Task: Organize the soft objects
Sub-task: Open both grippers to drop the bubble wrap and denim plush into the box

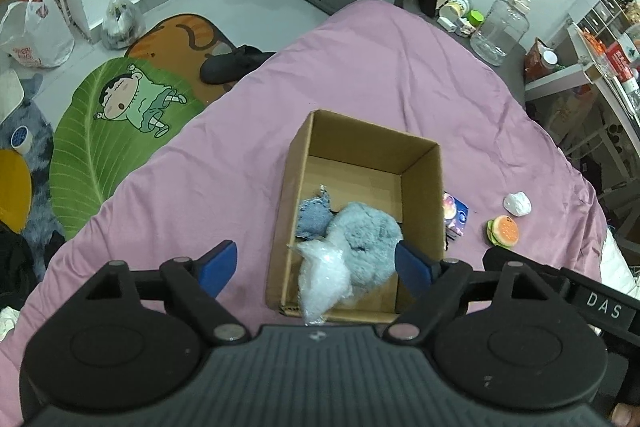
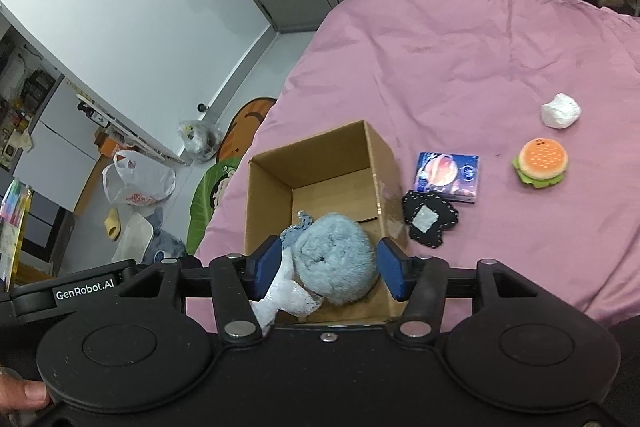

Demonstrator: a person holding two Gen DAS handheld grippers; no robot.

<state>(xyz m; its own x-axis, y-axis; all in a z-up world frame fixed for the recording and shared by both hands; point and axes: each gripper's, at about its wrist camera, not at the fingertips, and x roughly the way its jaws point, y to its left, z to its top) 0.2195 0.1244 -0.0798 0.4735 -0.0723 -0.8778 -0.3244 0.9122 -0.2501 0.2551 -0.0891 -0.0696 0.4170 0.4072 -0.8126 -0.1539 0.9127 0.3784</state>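
An open cardboard box (image 1: pixel 360 131) (image 2: pixel 308 143) sits on the pink bed sheet (image 1: pixel 360 67). Inside it lie a fluffy blue-grey plush (image 1: pixel 368 239) (image 2: pixel 336 255), a small denim piece (image 1: pixel 314 219) (image 2: pixel 290 233) and a crumpled white plastic wrap (image 1: pixel 324 279) (image 2: pixel 288 295). My left gripper (image 1: pixel 314 259) hangs open and wide above the box's near end. My right gripper (image 2: pixel 328 263) is open too, its blue pads on either side of the plush without pressing it. On the sheet to the box's right lie a black stitched patch (image 2: pixel 430 223), a tissue pack (image 2: pixel 448 177), a burger toy (image 2: pixel 540 161) and a white wad (image 2: pixel 560 111).
The bed's left edge drops to a floor with a green leaf mat (image 1: pixel 112 131), an orange mat and plastic bags (image 1: pixel 32 35). Beyond the bed's far end stand a glass jar (image 1: pixel 500 31) and small containers. White shelves (image 1: pixel 592 75) crowd the right side.
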